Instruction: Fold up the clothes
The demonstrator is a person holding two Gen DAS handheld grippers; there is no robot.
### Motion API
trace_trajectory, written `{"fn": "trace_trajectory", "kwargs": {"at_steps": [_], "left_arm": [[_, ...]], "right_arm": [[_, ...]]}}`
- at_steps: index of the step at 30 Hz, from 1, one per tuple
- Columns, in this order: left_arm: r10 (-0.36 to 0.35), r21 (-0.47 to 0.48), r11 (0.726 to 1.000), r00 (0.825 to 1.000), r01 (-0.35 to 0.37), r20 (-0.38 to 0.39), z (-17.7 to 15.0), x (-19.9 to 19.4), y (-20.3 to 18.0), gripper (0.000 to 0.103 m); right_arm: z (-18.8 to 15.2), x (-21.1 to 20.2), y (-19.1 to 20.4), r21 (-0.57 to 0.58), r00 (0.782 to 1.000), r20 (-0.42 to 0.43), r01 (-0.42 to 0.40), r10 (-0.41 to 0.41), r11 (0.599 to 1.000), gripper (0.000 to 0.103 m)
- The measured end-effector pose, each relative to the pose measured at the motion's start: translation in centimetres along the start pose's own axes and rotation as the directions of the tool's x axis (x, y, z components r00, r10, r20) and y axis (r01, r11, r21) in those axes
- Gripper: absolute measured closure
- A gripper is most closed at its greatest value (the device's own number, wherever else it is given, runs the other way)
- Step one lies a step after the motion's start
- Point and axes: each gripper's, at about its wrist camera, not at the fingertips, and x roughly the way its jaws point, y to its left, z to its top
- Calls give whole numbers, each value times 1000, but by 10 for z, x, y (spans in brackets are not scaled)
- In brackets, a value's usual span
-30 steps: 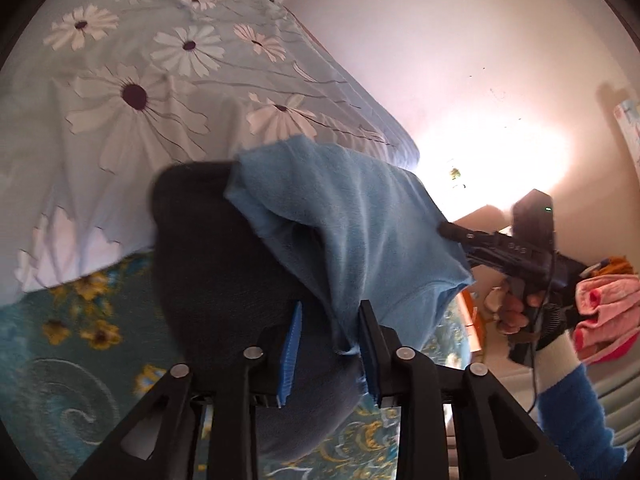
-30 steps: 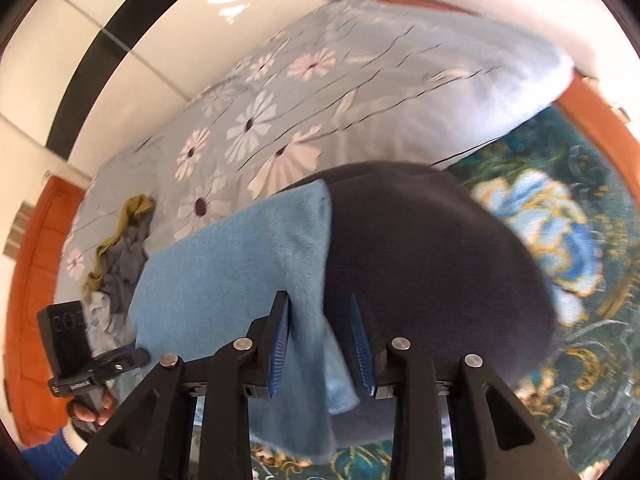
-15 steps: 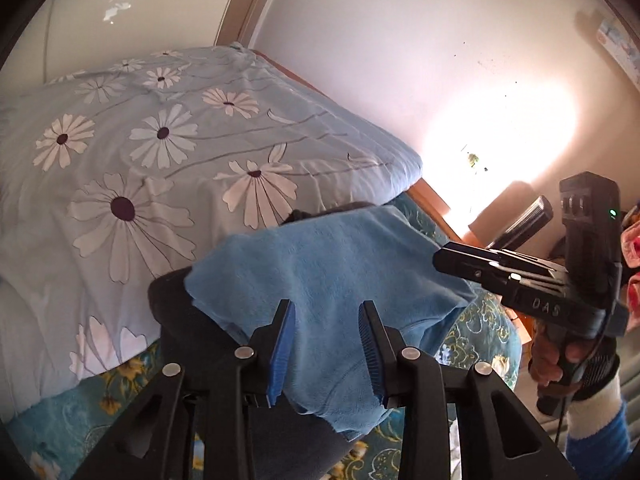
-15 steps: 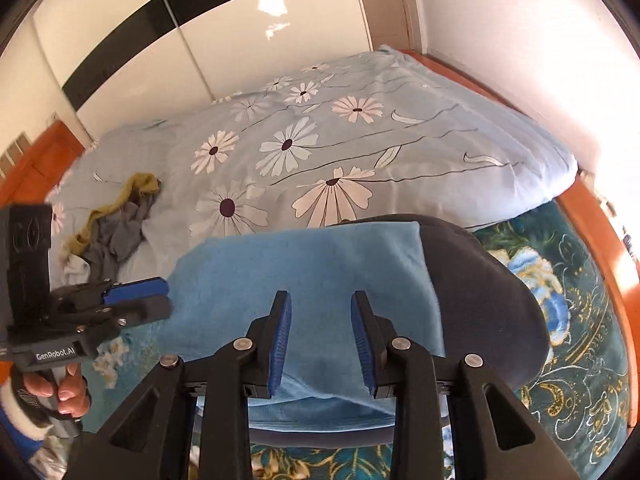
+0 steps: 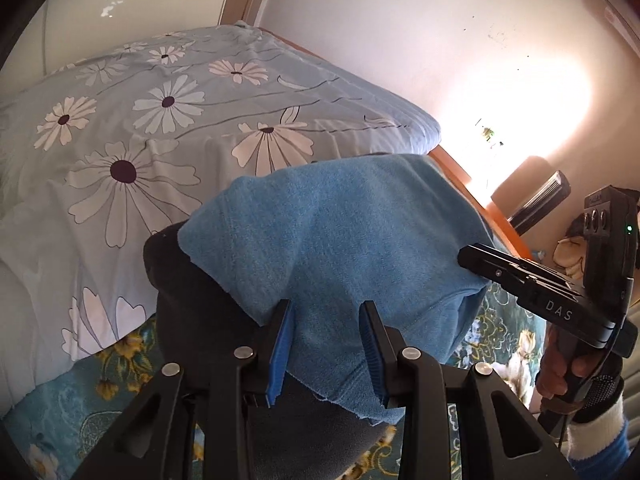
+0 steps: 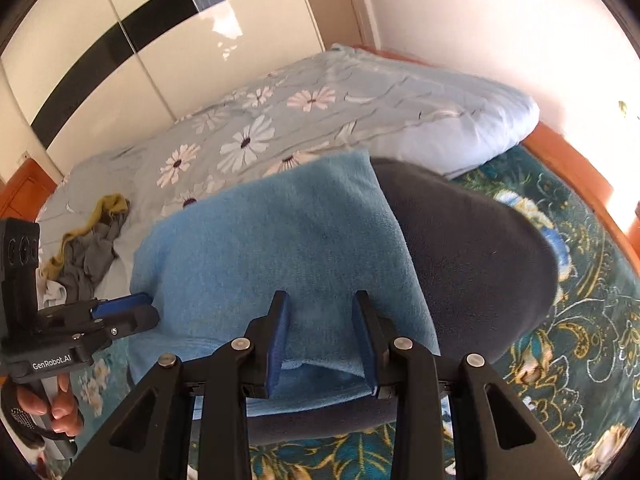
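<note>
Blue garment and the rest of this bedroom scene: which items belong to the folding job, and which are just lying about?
Part of the job:
- blue garment, draped over the dark garment
- left gripper and right gripper, jaws apart at its near edge

Lying about:
- floral duvet
- teal patterned bedspread
- crumpled yellow and grey clothes on the duvet

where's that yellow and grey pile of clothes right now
In the right wrist view the yellow and grey pile lies at far left on the daisy quilt, just beyond the blue cloth.
</note>
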Motion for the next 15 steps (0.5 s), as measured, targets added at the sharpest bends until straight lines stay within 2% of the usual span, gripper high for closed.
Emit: {"fn": "trace_trajectory", "kwargs": {"at_steps": [3, 8, 13, 15], "left_arm": [[1, 5, 1000, 1000, -2, 24, -3, -13, -5, 66], [10, 13, 1000, 998, -11, 57, -32, -29, -9, 53], [14, 8, 1000, 1000, -14, -6, -67, -27, -7, 34], [23, 5, 1000, 999, -23, -28, -76, -23, -5, 32]], "right_arm": [[-9, -17, 8, 8, 999, 33, 3, -3, 1000, 70], [-43, -26, 23, 45, 1000, 25, 14, -15, 999, 69], [-77, -19, 38, 54, 997, -22, 79, -78, 995, 69], [-85, -19, 45, 54, 994, -36, 106, -104, 993, 60]]}}
